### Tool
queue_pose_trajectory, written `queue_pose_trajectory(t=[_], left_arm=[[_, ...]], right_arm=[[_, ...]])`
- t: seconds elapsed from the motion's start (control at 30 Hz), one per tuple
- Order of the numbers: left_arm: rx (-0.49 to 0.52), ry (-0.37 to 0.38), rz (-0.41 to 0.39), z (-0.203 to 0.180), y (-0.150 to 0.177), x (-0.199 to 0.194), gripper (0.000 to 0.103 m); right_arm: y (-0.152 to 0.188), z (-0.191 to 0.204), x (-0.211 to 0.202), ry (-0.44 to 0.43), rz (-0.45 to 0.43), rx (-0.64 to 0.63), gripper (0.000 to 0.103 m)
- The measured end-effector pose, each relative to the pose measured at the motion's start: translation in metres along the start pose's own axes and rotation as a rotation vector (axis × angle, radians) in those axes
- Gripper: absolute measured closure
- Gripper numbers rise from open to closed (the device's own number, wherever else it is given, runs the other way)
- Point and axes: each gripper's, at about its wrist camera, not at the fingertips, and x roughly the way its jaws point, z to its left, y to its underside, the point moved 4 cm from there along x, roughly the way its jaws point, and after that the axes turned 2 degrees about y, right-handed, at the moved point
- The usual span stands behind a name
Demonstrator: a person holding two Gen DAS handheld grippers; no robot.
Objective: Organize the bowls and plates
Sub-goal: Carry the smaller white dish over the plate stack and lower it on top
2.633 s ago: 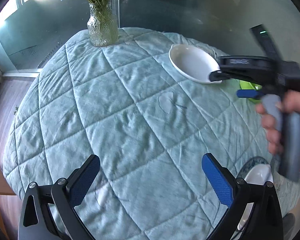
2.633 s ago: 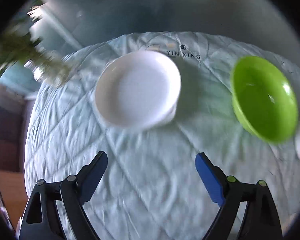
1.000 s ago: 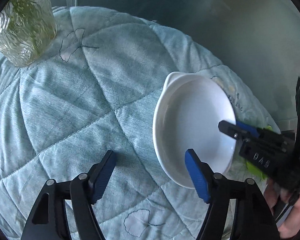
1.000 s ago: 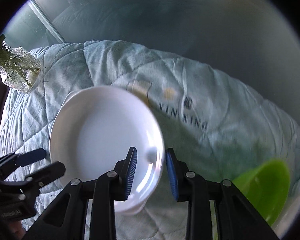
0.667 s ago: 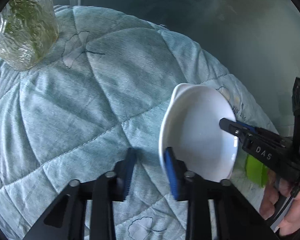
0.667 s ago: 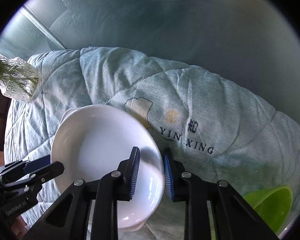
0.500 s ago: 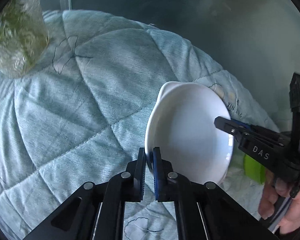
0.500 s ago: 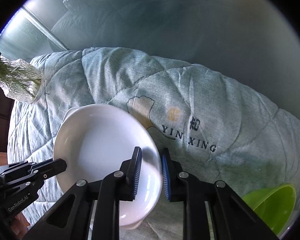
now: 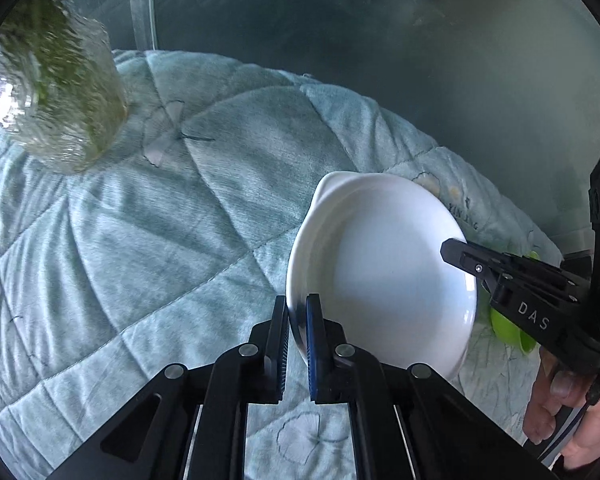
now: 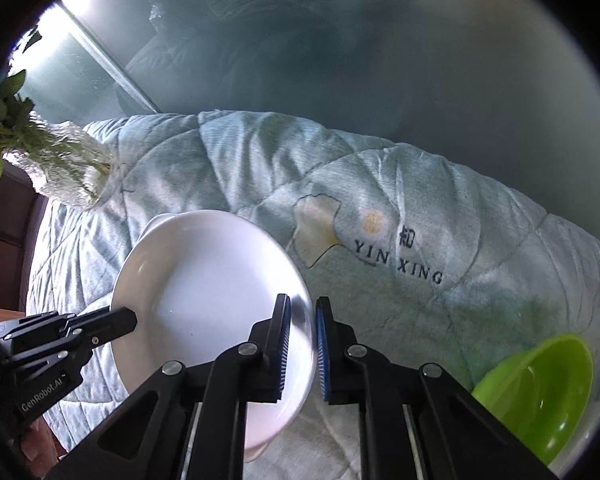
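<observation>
A white shallow dish (image 9: 384,276) with small ear handles is held between both grippers just above the quilted teal cloth (image 9: 160,240). My left gripper (image 9: 298,344) is shut on its near-left rim. My right gripper (image 10: 302,348) is shut on the opposite rim of the dish (image 10: 204,292). The right gripper also shows in the left wrist view (image 9: 450,250), and the left one in the right wrist view (image 10: 130,318). A green bowl (image 10: 540,392) sits on the cloth at the lower right, partly hidden behind the right gripper in the left wrist view (image 9: 512,328).
A glass vase (image 9: 60,100) with green stems stands at the far left of the table, also in the right wrist view (image 10: 64,172). The cloth carries a printed "YIN XING" mark (image 10: 400,264). Grey glass panels lie beyond the table's far edge.
Both grippers came in from open, closed on opposite rims of the white dish, and now hold it tilted up slightly. The views shifted a little since half a second ago.
</observation>
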Motion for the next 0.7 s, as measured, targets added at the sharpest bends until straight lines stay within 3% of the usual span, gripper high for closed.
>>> queue_pose_trajectory(t=[0.33,0.7], left_arm=[[0.042,0.025,-0.082,-0.015,0.043,-0.063,0.1],[0.127,0.043,-0.122,-0.075,0.105,-0.127,0.101]], right_arm=[[0.04,0.002,-0.071,-0.013,-0.09,0.027,0.094],[0.112,-0.017,-0.153,0.006,-0.183,0.086,0.095]])
